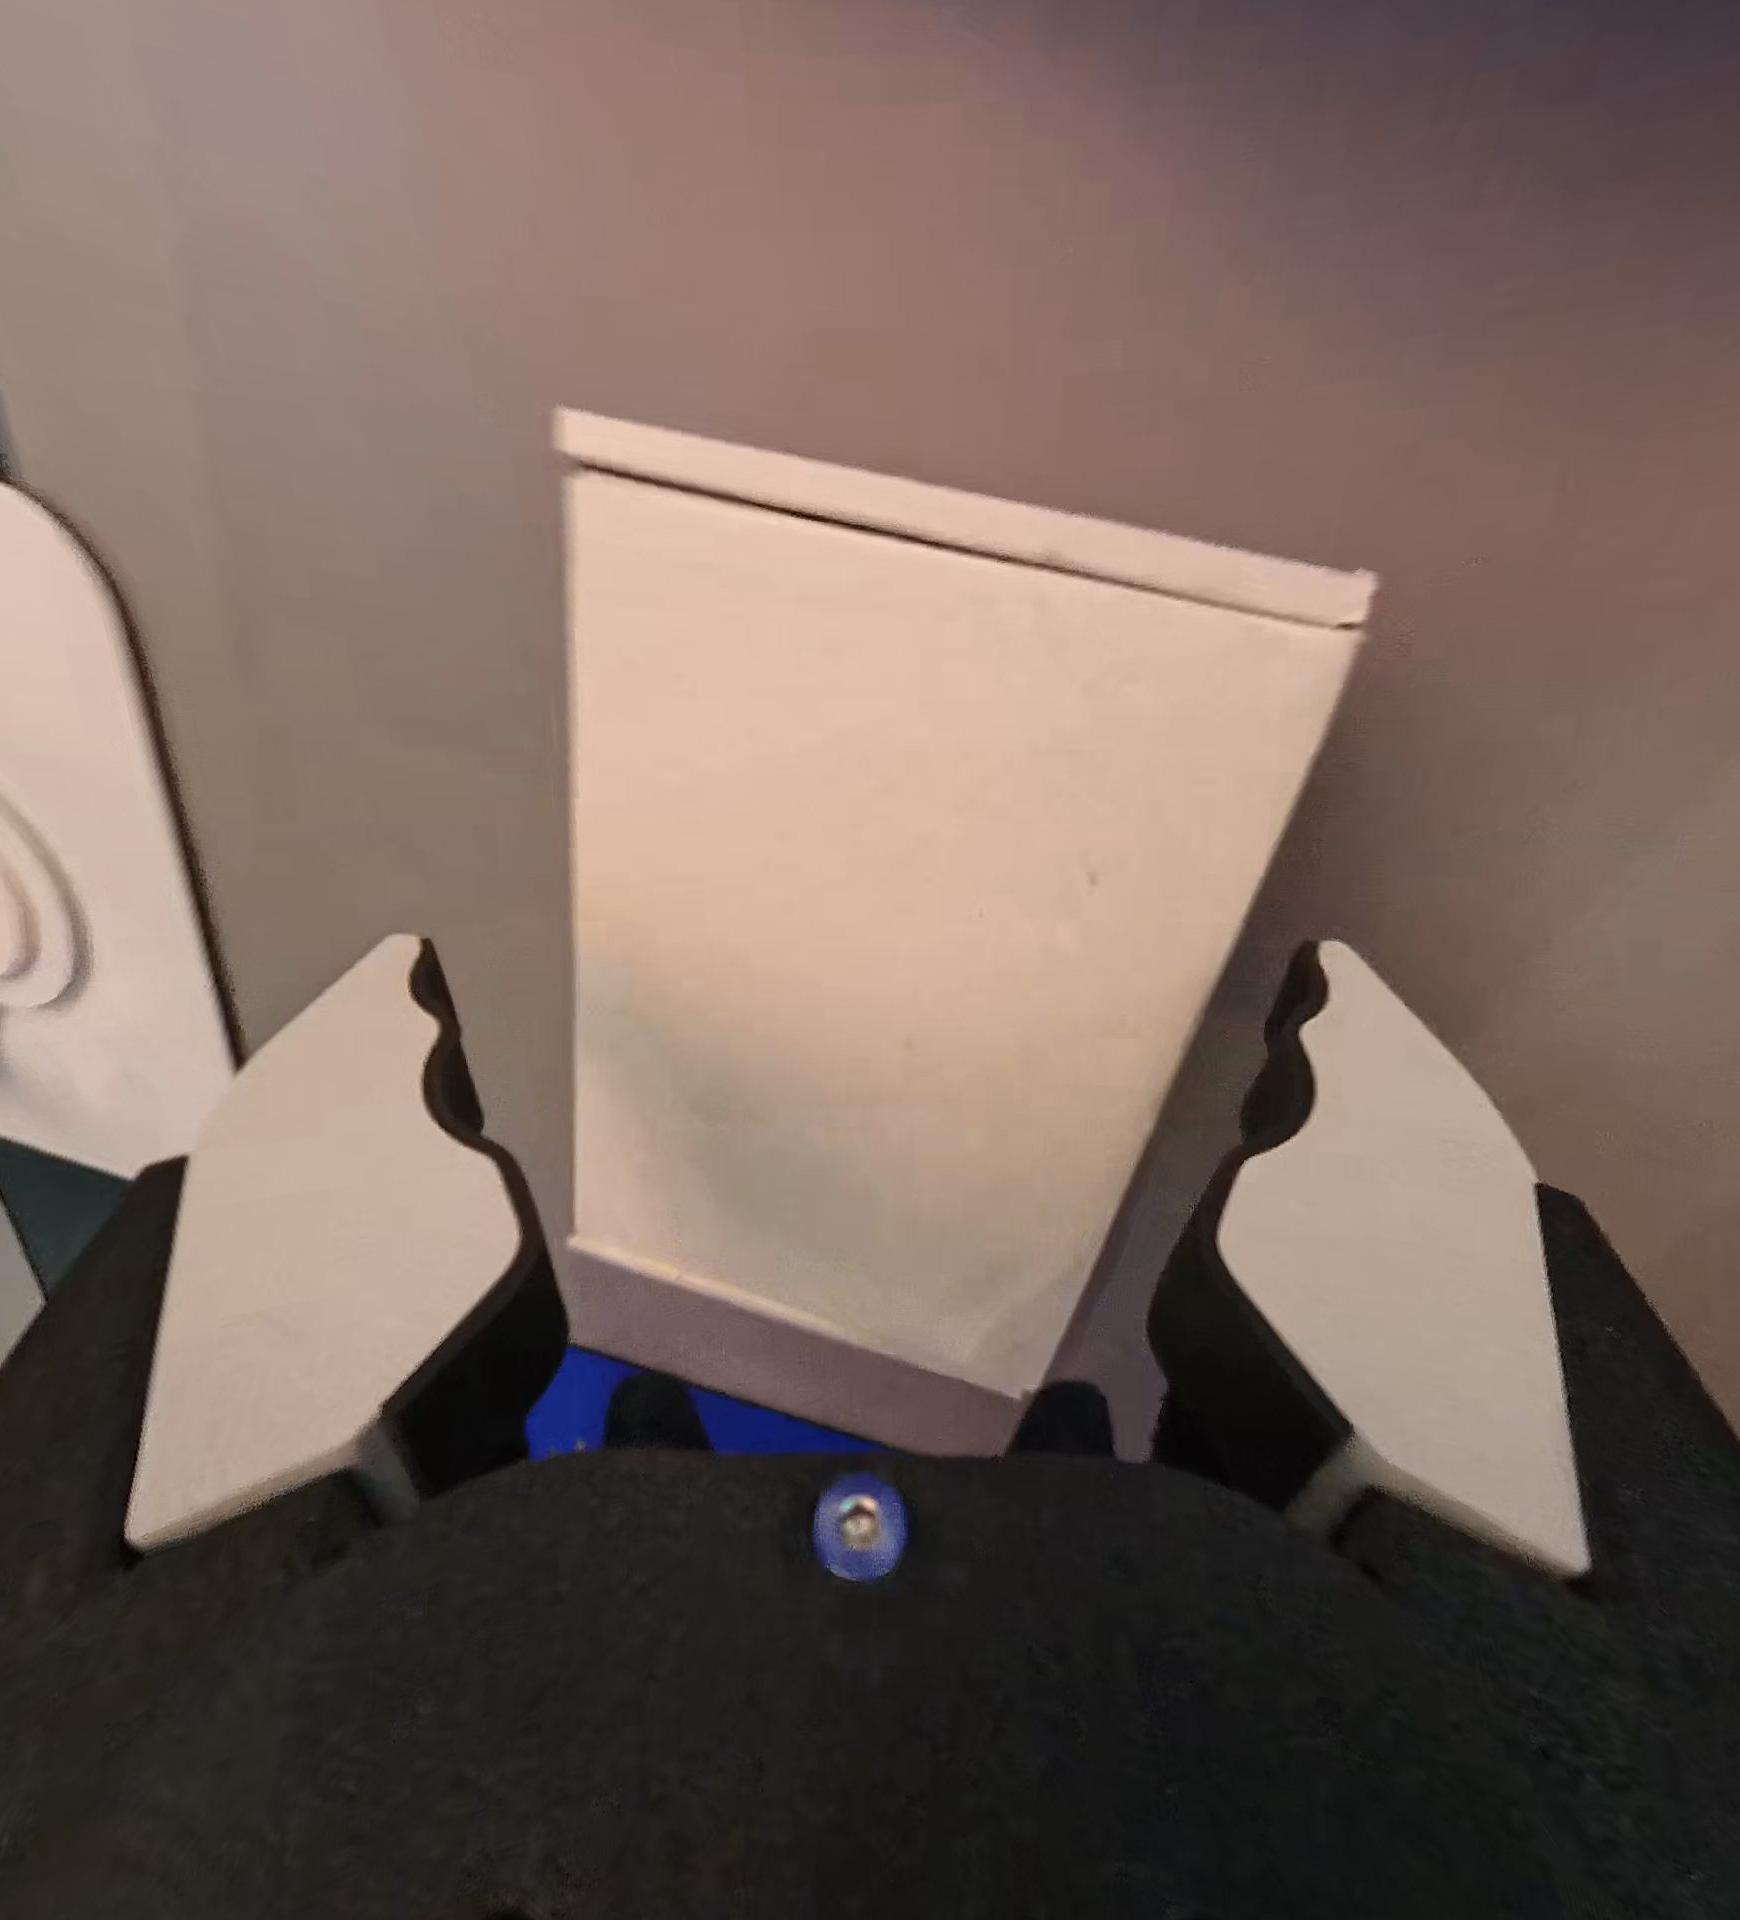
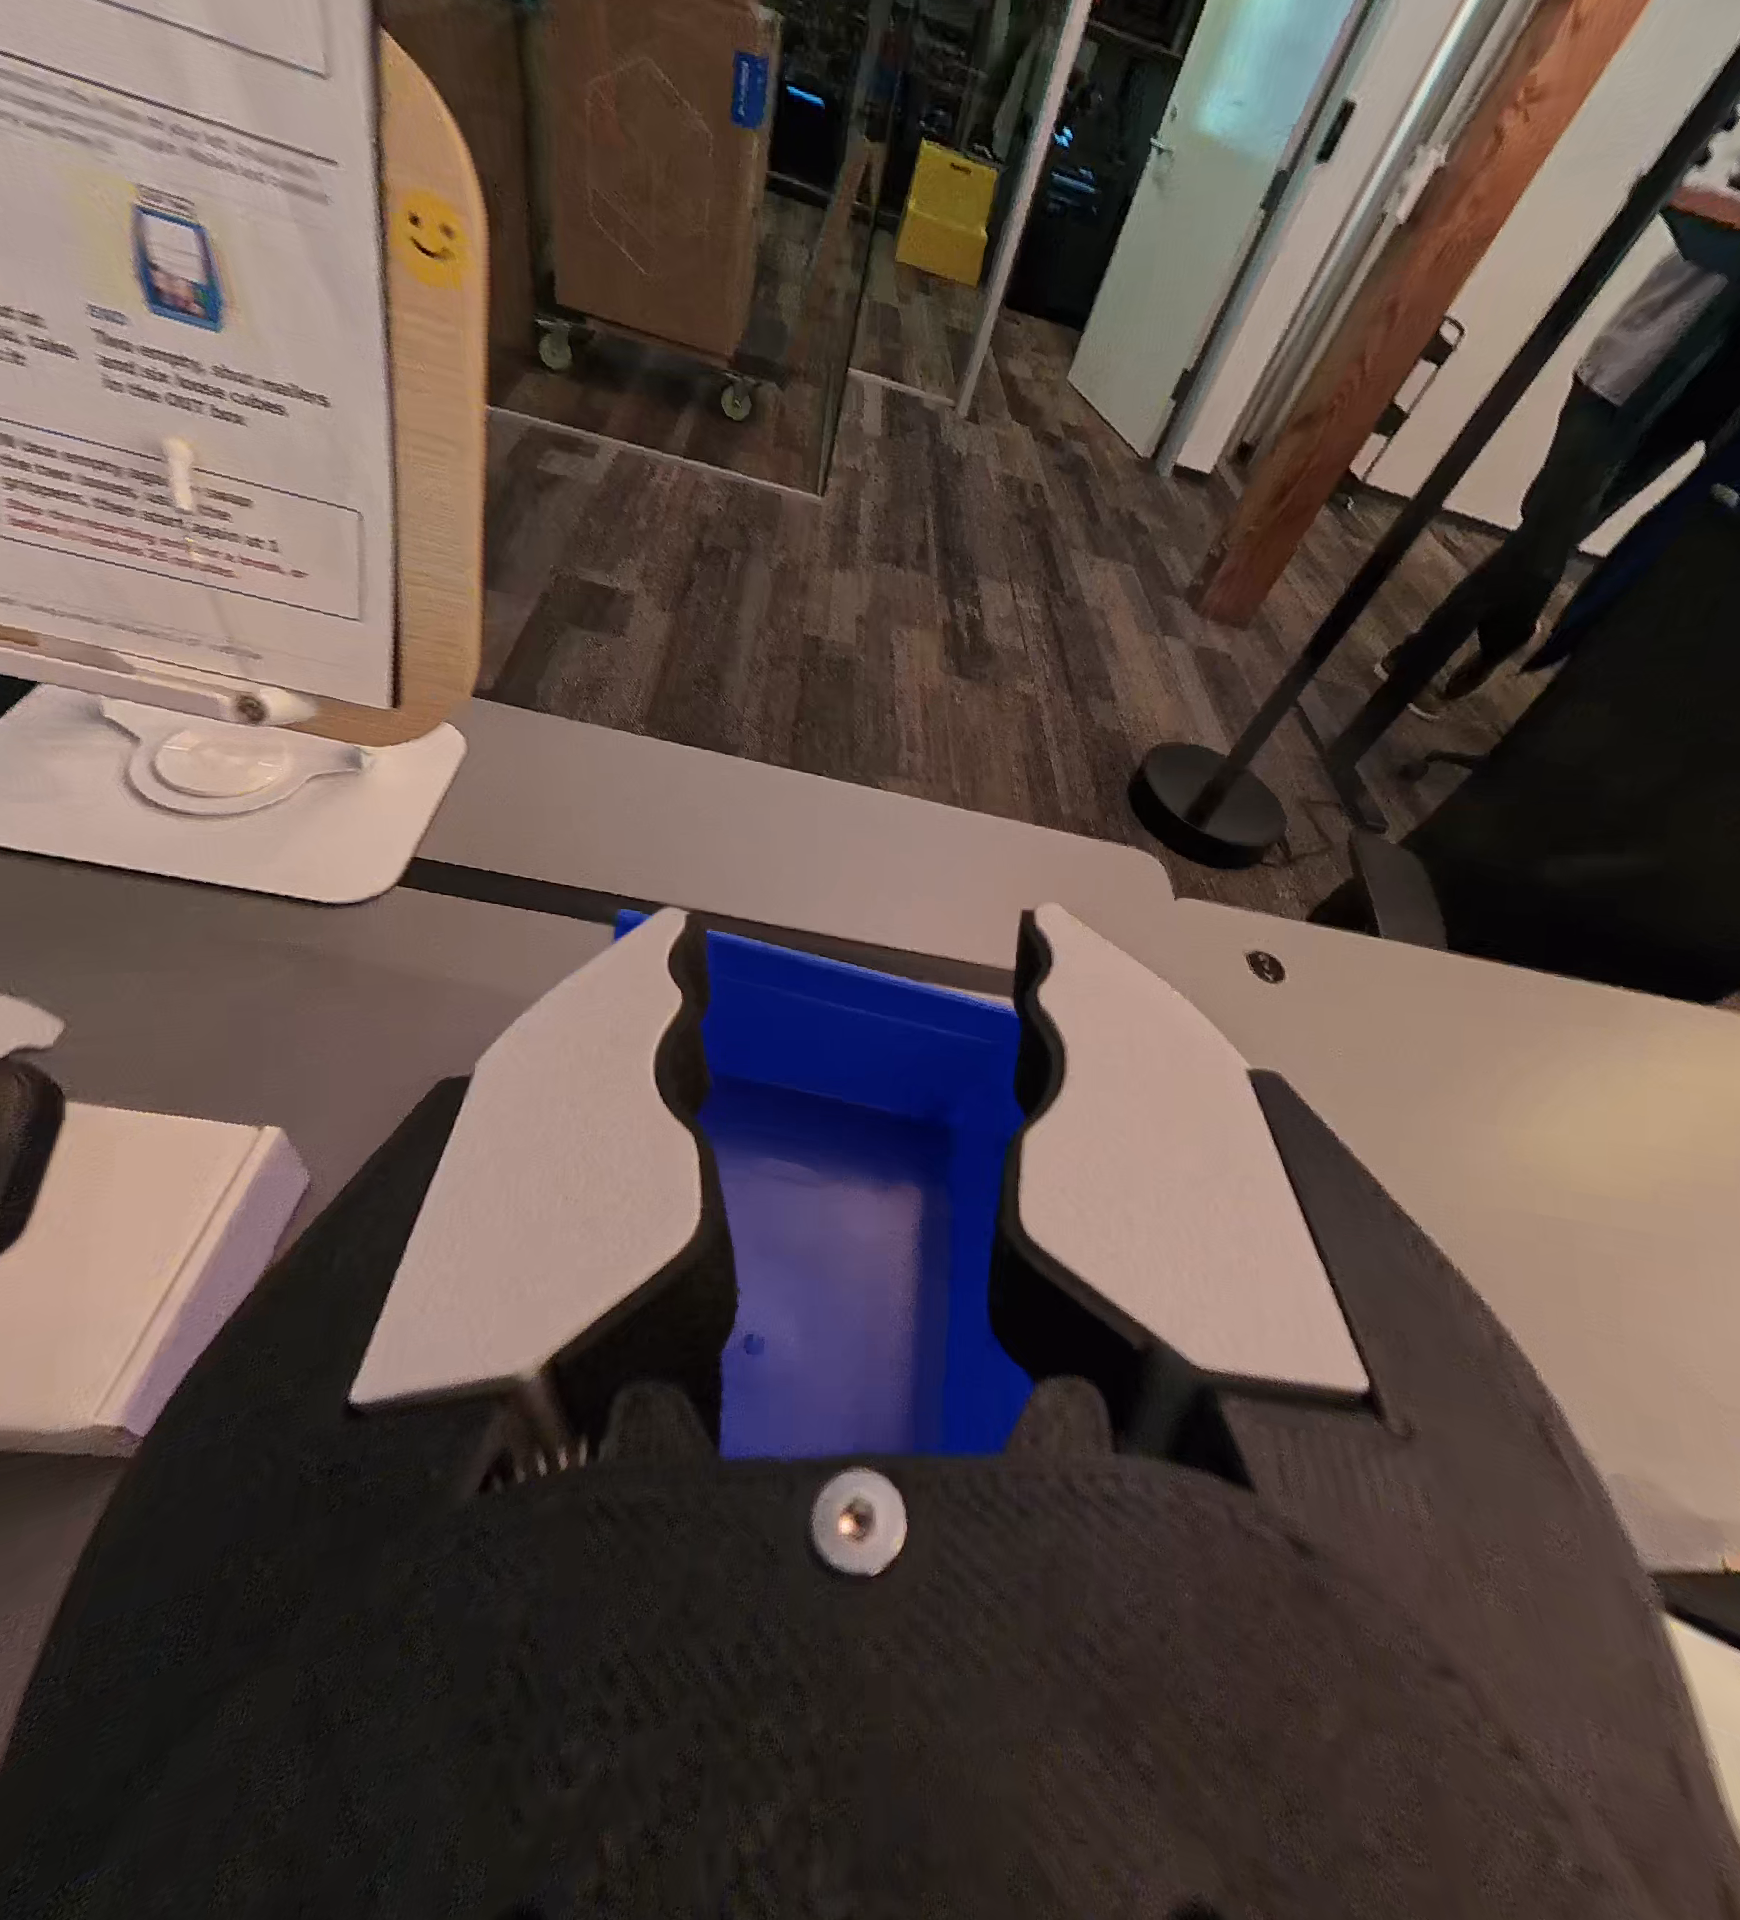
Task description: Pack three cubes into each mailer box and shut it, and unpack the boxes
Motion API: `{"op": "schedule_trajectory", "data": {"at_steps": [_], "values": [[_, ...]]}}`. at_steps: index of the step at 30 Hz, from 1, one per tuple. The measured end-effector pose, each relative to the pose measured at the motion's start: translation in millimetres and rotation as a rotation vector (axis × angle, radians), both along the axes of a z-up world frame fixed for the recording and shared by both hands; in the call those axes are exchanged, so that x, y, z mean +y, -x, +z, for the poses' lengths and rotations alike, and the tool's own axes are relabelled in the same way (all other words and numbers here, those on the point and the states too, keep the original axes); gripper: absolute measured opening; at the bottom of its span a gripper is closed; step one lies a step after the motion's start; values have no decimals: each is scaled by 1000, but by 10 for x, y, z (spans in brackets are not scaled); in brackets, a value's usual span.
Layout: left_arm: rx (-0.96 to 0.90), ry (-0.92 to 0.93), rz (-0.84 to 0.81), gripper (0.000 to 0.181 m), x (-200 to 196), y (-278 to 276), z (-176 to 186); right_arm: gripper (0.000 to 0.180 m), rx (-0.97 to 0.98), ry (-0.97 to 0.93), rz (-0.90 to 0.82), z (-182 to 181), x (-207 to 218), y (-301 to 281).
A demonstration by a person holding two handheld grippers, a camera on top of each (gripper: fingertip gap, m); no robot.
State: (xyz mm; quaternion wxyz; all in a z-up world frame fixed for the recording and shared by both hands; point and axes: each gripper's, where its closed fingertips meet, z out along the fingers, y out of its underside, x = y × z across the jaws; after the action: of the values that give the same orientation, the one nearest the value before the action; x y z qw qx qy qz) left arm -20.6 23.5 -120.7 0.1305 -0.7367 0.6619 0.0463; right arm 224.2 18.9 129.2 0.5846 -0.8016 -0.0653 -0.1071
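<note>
Hovering wide over closed mailer box (image 1: 907, 914), left hand-held gripper (image 1: 866, 1049) clears both edges.

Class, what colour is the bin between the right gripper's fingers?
Blue: the bin shows best in the right wrist view.

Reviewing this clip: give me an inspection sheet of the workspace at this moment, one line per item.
Surface: grey tabletop, lighter panel on the right.
Job's things: white mailer box shut, lying flat; blue bin shows nothing inside where visible; no cubes seen.
Clutter: instruction sheet on a stand at the table's far left, white base under it.
Grippers: left gripper open, straddling the mailer box; right gripper open over the blue bin, holding nothing.
Cables: nothing seen.
Surroundings: wood-look floor, black stanchion post, cardboard box on a wheeled cart, a person standing at far right.
</note>
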Motion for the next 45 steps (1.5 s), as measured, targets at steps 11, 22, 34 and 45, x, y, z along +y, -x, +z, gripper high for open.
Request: {"op": "schedule_trajectory", "data": {"at_steps": [11,22,34,45], "values": [[-682,-288,348,129,-328,293,884,69,-73,-220,698,150,-341,1835],[-572,-655,834,88,-129,2891,1490,69,-250,-15,505,-613,250,1790],[-276,-17,1126,51,192,4049,424,69,-201,24,422,-523,310,1321],[-426,195,1324,4,312,4042,292,69,-342,126,354,-715,336,1047]]}}
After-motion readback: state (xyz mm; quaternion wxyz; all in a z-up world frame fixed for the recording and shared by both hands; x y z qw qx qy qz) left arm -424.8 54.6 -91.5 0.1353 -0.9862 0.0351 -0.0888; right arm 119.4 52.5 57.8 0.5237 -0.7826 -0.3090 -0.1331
